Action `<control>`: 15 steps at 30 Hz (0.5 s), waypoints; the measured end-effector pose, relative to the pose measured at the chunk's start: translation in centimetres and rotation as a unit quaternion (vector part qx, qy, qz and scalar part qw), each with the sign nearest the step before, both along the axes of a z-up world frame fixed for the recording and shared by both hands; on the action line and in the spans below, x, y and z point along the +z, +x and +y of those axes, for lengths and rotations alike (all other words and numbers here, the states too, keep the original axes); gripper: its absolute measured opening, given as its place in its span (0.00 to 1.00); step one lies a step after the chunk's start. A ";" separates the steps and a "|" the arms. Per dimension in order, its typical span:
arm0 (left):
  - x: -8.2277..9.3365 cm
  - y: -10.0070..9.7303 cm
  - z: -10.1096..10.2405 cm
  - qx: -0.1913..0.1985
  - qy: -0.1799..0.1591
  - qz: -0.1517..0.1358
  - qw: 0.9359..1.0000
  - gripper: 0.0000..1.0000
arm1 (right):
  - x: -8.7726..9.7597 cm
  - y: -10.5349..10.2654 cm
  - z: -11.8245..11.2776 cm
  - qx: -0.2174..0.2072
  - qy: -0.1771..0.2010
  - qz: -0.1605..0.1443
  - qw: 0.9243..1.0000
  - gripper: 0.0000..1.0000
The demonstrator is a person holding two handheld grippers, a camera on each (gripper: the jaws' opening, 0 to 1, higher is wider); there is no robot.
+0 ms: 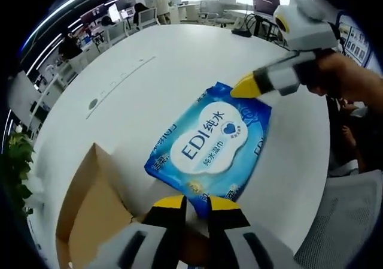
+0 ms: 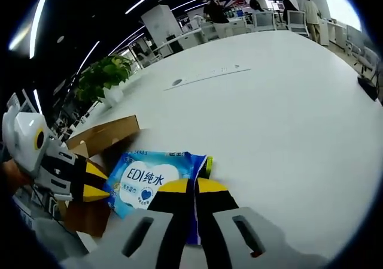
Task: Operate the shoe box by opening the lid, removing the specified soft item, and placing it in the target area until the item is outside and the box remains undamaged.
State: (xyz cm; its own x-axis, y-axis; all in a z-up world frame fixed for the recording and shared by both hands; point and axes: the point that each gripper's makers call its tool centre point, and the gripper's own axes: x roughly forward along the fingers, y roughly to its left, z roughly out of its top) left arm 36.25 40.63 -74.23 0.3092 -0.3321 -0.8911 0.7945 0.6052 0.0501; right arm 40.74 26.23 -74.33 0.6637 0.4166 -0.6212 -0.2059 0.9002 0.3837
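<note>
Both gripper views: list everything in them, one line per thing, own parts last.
Wet wipes pack: one, blue and white, above the white table, beside the box, held at two edges.
Cardboard box: one, brown, open, on the table's near edge.
Table: one, white, large.
Potted plant: one, green, at the table's far side.
People: several, at desks in the background.
Left gripper: yellow-tipped, shut on the pack's near edge.
Right gripper: yellow-tipped, shut on the pack's other edge.

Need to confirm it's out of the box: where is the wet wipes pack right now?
The wet wipes pack is held above the white table between both grippers, beside the open cardboard box, not in it.
</note>
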 end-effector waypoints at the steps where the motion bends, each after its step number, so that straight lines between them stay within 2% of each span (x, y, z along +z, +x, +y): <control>1: 0.1 0.0 0.0 0.001 -0.002 -0.001 1.000 0.13 | 0.1 0.0 -0.2 -0.001 -0.002 -0.001 1.000 0.03; 6: 1.0 0.2 0.1 0.007 -0.013 -0.011 1.000 0.17 | 0.9 -0.1 -1.0 -0.008 -0.014 -0.011 1.000 0.01; 15: 2.8 0.0 -0.2 0.013 -0.041 -0.027 0.999 0.22 | 2.5 -1.3 -1.0 0.006 -0.028 -0.026 0.999 0.10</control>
